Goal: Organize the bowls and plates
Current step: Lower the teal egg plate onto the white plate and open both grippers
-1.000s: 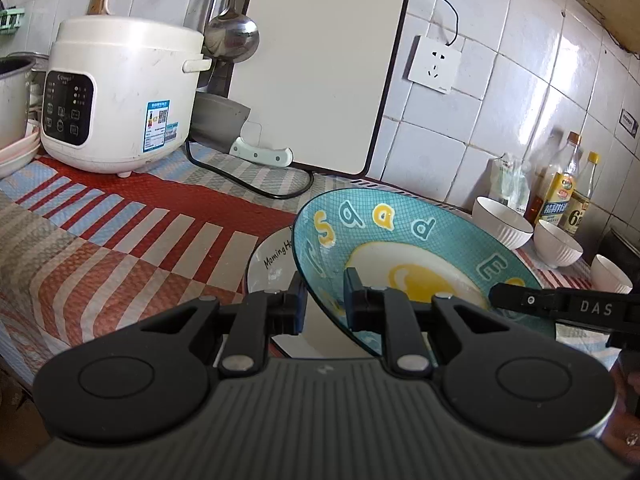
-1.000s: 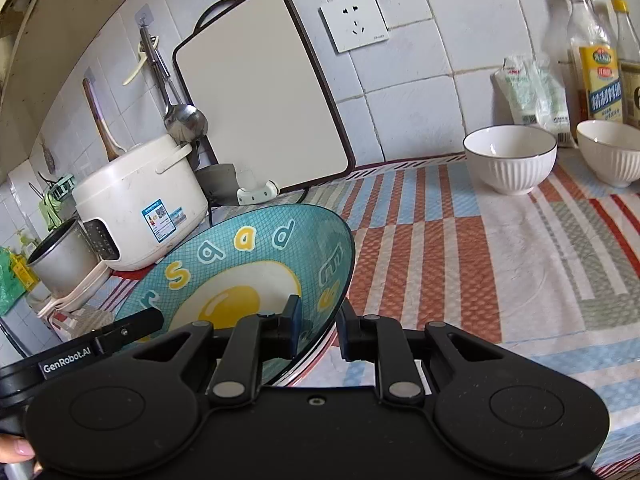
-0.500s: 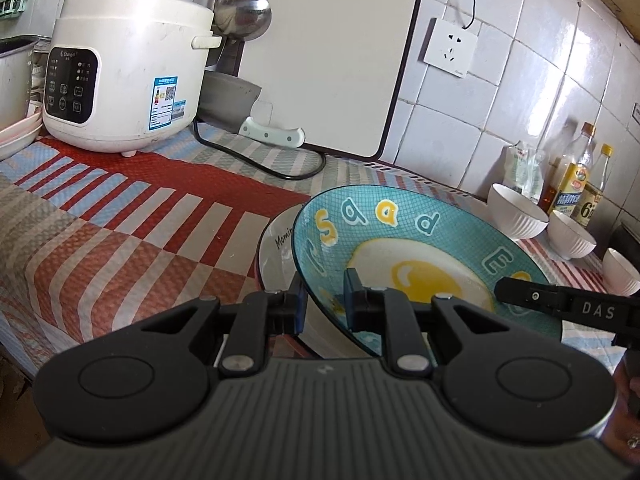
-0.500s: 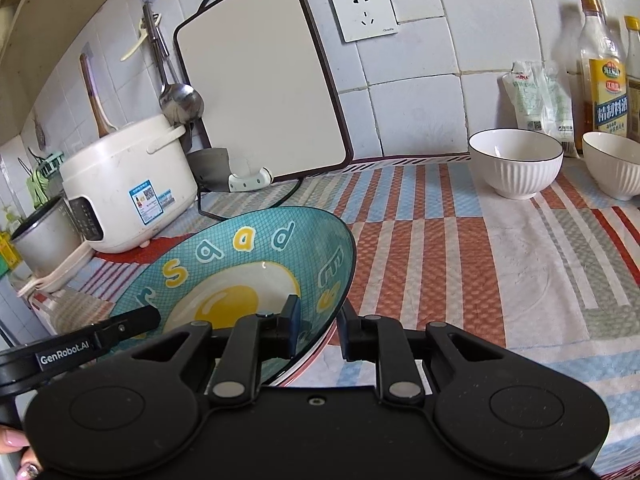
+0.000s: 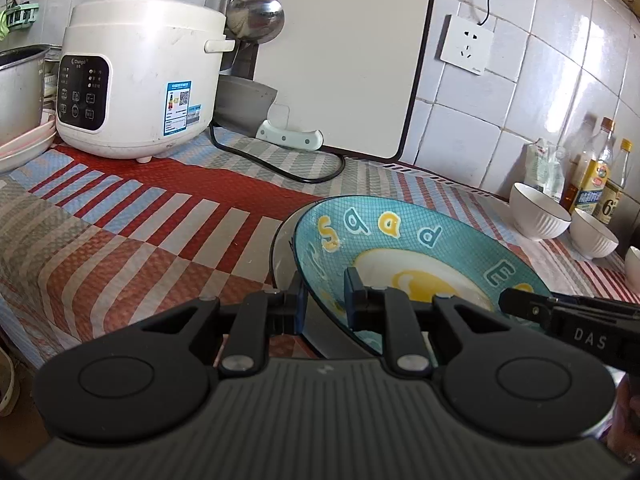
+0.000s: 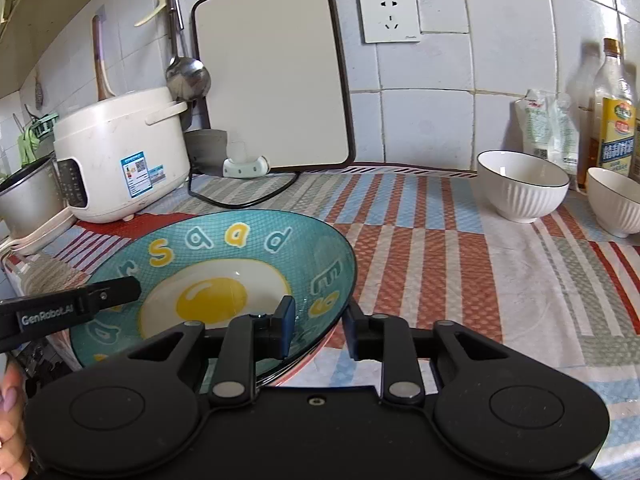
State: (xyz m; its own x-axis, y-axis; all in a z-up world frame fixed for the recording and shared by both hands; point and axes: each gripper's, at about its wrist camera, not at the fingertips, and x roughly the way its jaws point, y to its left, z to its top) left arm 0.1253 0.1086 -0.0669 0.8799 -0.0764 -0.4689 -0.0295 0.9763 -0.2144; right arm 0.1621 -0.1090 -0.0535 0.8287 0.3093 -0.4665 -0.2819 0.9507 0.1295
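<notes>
A teal plate (image 5: 404,240) with a fried-egg picture and letters lies tilted over a white plate (image 5: 282,248) on the striped cloth. My left gripper (image 5: 325,300) is shut on the teal plate's near left rim. In the right wrist view the teal plate (image 6: 208,248) fills the lower left. My right gripper (image 6: 319,322) straddles its right rim; its jaws are opening and the pads stand off the rim. A pink-edged plate rim (image 6: 304,368) shows under the teal one. Three white ribbed bowls (image 5: 538,216) (image 5: 592,236) (image 5: 634,264) stand at the far right.
A white rice cooker (image 5: 136,76) with a black cord (image 5: 280,172) stands at the back left, beside a metal pot (image 5: 20,88) on pale plates. A cutting board (image 5: 344,52) leans on the tiled wall. Oil bottles (image 6: 614,112) and a bag (image 6: 548,128) sit behind the bowls (image 6: 522,184).
The right gripper's jaws have parted from the teal plate's rim. The plate has sunk lower over the white plate. The left gripper keeps its hold.
</notes>
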